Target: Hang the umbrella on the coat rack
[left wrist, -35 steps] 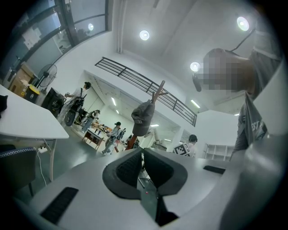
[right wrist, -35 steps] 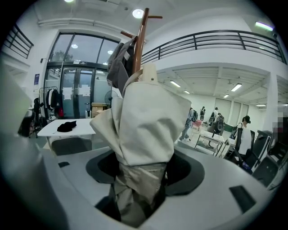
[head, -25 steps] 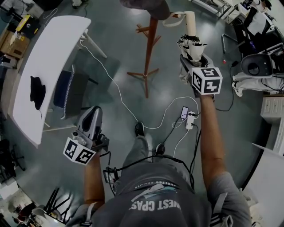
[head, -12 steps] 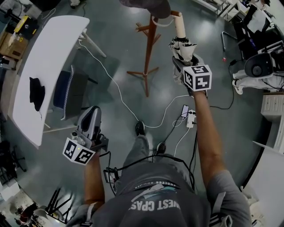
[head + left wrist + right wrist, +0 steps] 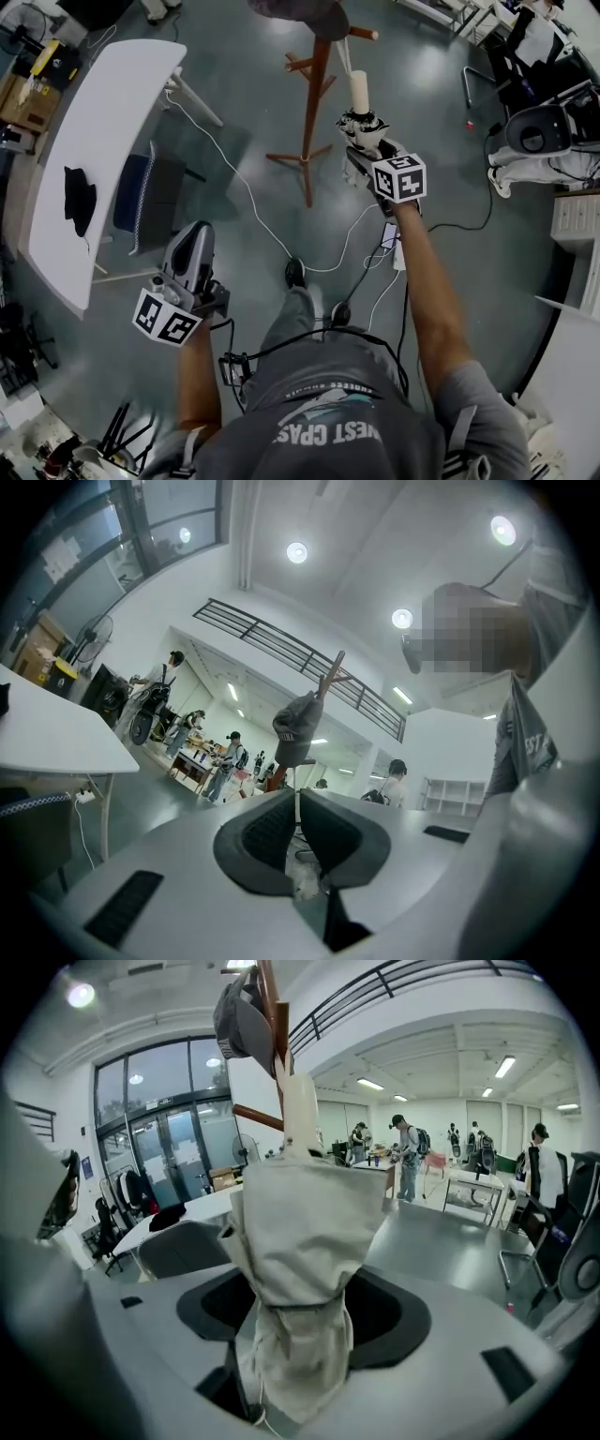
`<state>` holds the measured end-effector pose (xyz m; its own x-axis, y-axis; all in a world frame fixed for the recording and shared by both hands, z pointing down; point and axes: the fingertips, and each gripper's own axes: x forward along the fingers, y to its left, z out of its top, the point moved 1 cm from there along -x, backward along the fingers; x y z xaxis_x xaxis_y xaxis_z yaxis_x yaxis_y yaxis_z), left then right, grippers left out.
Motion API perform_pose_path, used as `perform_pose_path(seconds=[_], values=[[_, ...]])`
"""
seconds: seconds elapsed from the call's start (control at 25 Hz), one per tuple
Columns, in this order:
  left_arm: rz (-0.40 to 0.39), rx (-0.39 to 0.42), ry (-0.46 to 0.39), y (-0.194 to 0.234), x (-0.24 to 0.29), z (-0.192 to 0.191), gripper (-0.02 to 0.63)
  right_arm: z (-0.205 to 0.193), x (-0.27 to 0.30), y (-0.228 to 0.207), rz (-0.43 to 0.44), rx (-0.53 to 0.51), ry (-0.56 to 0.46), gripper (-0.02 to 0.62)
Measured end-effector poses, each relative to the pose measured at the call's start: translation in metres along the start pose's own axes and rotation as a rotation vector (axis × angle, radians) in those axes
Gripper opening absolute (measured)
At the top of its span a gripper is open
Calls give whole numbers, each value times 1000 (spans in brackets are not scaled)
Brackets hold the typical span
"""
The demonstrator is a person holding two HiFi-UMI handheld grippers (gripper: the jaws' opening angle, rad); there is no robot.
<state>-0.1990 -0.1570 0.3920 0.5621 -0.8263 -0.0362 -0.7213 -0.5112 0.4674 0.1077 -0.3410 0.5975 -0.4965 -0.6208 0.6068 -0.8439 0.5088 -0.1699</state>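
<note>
Shiny grey-green floor (image 5: 234, 56) in a big open hall. The folded cream umbrella (image 5: 300, 1232) stands up out of the right gripper (image 5: 302, 1314), just right of the wooden coat rack (image 5: 316, 103), with its handle (image 5: 358, 91) at the far end. Those jaws have just been opening and sit spread wide. The bunched cloth is between them with dark gaps either side, so no real squeeze that I can see. The right arm (image 5: 427, 281) is stretched nearly straight toward the far side, marker cube (image 5: 398, 178) facing up. The left gripper (image 5: 296, 803) is low at near left on a bent arm, pointing level, jaws together on nothing. A dark cap (image 5: 239, 1021) covers the rack's top, and the head view crops it too. Where the handle meets the rack is too small to read, so I can't tell if it's hooked on. White table (image 5: 94, 141) sits far left.
</note>
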Motion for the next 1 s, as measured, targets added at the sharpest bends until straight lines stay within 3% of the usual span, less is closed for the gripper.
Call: perform_pose_path(seconds=[0.12, 0.32, 0.56, 0.64, 0.88, 1.0], values=[[-6, 9, -7, -10, -4, 0, 31, -1, 4, 3, 22, 9, 3, 313], [-8, 34, -32, -29, -15, 6, 31, 29, -23, 10, 4, -49, -84, 299], [-36, 91, -69, -60, -21, 21, 31, 69, -103, 31, -28, -119, -268, 165], [-44, 114, -70, -68, -18, 26, 31, 83, -136, 47, -28, -143, -329, 83], [-12, 191, -57, -99, -25, 44, 29, 113, -232, 132, 123, -175, -440, 58], [-8, 265, -46, -120, -27, 51, 29, 118, -285, 161, 159, -211, -499, 35]])
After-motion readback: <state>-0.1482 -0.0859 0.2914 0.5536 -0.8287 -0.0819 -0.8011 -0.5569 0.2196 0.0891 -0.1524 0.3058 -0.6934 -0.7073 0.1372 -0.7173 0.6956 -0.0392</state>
